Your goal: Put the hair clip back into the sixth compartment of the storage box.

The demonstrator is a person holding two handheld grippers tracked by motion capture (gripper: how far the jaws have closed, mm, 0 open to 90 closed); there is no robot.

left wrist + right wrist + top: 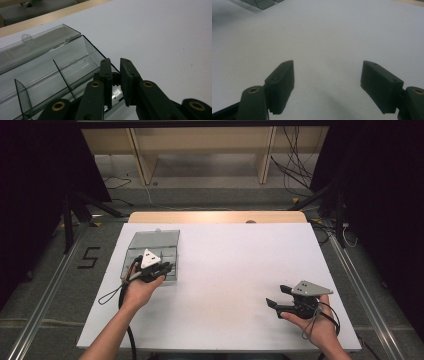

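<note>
White board [225,270] is covering the wide rectangular table, running out of the high view at its near edge. A clear grey plastic compartment box [152,251] is lying open on the table's left half, lid [37,45] folded back, thin dividers [62,77] standing inside; its near wall is partly hiding behind the left gripper [115,75]. That gripper's jaws are sitting nearly closed at the box's near right corner, something small and dark between them, too hidden to identify. The right gripper [327,85] is hovering well apart, jaws spread wide.
</note>
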